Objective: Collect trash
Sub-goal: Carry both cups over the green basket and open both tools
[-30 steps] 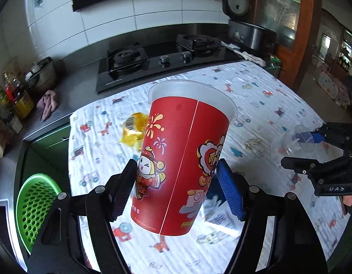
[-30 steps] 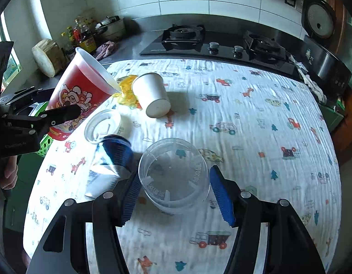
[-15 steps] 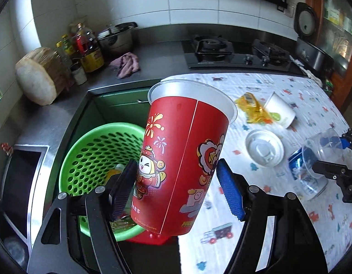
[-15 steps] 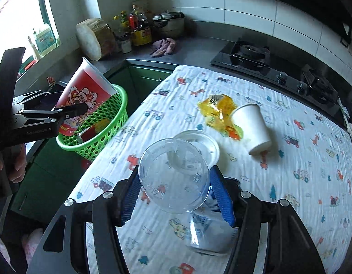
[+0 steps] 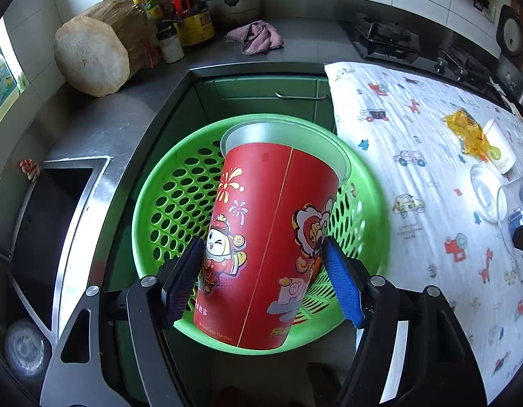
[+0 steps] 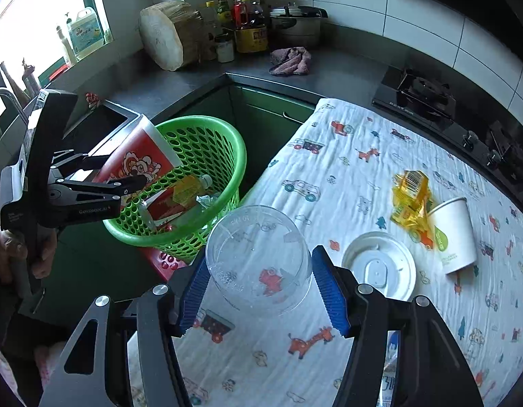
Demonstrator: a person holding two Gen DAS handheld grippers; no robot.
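My left gripper (image 5: pixel 263 279) is shut on a tall red paper cup (image 5: pixel 271 237) printed with cartoon figures, and holds it over the green mesh basket (image 5: pixel 166 203). In the right wrist view the same red cup (image 6: pixel 136 162) hangs tilted at the green basket's (image 6: pixel 227 142) near rim, held by the left gripper (image 6: pixel 126 183). My right gripper (image 6: pixel 258 288) is shut on a clear plastic cup (image 6: pixel 258 257), above the table's edge beside the basket. The basket holds a plastic bottle (image 6: pixel 190 186) and other scraps.
On the patterned tablecloth (image 6: pixel 346 169) lie a white lid (image 6: pixel 378 266), a white paper cup (image 6: pixel 453 234) on its side and a yellow wrapper (image 6: pixel 412 196). A sink (image 5: pixel 47 210), a wooden block (image 5: pixel 92 54), bottles (image 5: pixel 190 17), a rag (image 5: pixel 256 37) and the hob (image 6: pixel 421 95) line the counter.
Both grippers swung left from over the table toward the basket, each still holding its cup. The red cup now hangs over the basket; the clear cup has reached the table's edge.
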